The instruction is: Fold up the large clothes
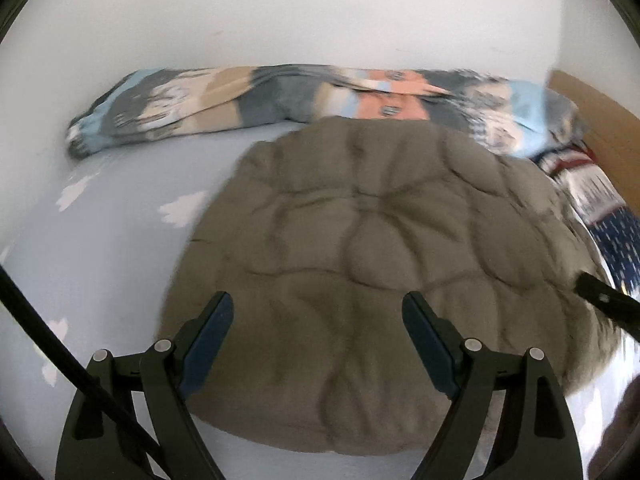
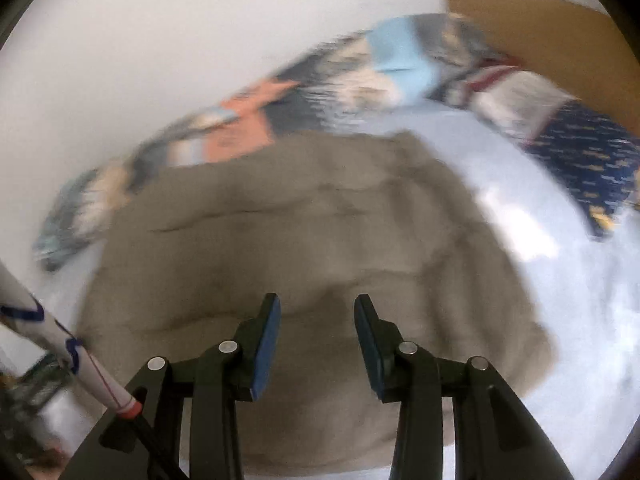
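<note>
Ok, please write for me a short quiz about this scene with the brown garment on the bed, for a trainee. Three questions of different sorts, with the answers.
1. True or false: the left gripper is clamped on the brown garment.
2. What lies along the wall behind the garment? A) a patterned blanket B) a row of books C) a laptop
3. Fill in: the jaws of the right gripper stand apart with ______ between the pads.

Key
1. False: its jaws stand wide open above the garment.
2. A, the patterned blanket, bunched along the white wall.
3. Nothing; the garment only shows behind the gap.
</note>
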`<state>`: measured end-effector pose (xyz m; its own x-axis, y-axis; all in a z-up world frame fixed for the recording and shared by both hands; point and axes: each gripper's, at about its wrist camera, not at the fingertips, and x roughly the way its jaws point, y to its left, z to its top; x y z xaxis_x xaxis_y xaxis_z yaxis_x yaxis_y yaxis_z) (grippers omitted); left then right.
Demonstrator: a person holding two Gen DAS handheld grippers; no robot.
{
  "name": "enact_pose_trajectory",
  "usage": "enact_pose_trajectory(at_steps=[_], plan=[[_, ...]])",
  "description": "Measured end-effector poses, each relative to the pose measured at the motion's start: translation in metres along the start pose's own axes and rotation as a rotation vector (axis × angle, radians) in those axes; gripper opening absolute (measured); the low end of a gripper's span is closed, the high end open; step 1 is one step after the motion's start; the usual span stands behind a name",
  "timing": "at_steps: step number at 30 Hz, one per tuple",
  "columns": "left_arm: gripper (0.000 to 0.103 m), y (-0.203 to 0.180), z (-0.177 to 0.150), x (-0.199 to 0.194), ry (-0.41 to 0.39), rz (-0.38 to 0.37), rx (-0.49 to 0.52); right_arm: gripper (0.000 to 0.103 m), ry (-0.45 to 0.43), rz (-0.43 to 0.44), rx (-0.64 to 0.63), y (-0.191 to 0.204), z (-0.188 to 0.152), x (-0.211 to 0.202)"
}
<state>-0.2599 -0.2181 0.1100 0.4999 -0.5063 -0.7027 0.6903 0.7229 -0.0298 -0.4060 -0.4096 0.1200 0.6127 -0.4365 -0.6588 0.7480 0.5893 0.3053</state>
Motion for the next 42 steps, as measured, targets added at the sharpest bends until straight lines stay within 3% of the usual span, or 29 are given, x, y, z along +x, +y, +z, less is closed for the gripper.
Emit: enact_pose_trajectory(at_steps=[3, 10, 16, 18, 21, 26, 29, 37, 40, 42], plan=[[0.086, -0.016, -0.007, 0.007, 0.036, -0.014, 0.058, 0.042, 0.031, 0.059, -0.069, 0.023, -0.008, 0.007], [0.086, -0.023, -0.016, 0.019, 0.057, -0.007, 0.074, 0.049, 0.119, 0.038, -0.142, 0.038, -0.024, 0.033], [0.086, -0.026, -0.016, 0.018, 0.042, 0.012, 0.100, 0.049, 0.090, 0.066, -0.093, 0.027, -0.017, 0.024], [0.086, -0.028, -0.017, 0.018, 0.041, 0.014, 0.102, 0.049, 0.049, 0.035, -0.069, 0.018, -0.009, 0.014], [0.086, -0.027, -0.016, 0.019, 0.041, 0.015, 0.104, 0.049, -0.011, -0.091, -0.007, -0.006, 0.002, 0.002], [0.086, -0.028, -0.015, 0.020, 0.038, 0.021, 0.108, 0.049, 0.026, -0.260, 0.162, -0.059, 0.009, 0.003], [0.086, -0.029, -0.017, 0.018, 0.030, 0.031, 0.117, 0.050, 0.055, -0.284, 0.215, -0.072, 0.007, 0.007], [0.087, -0.035, -0.019, 0.018, 0.009, 0.062, 0.157, 0.057, 0.096, -0.274, 0.213, -0.076, 0.006, 0.020], [0.087, -0.036, -0.019, 0.017, 0.006, 0.070, 0.162, 0.057, 0.032, -0.272, 0.204, -0.068, 0.005, 0.009], [0.087, -0.037, -0.019, 0.017, 0.003, 0.075, 0.165, 0.057, -0.048, -0.237, 0.113, -0.048, 0.009, -0.001]])
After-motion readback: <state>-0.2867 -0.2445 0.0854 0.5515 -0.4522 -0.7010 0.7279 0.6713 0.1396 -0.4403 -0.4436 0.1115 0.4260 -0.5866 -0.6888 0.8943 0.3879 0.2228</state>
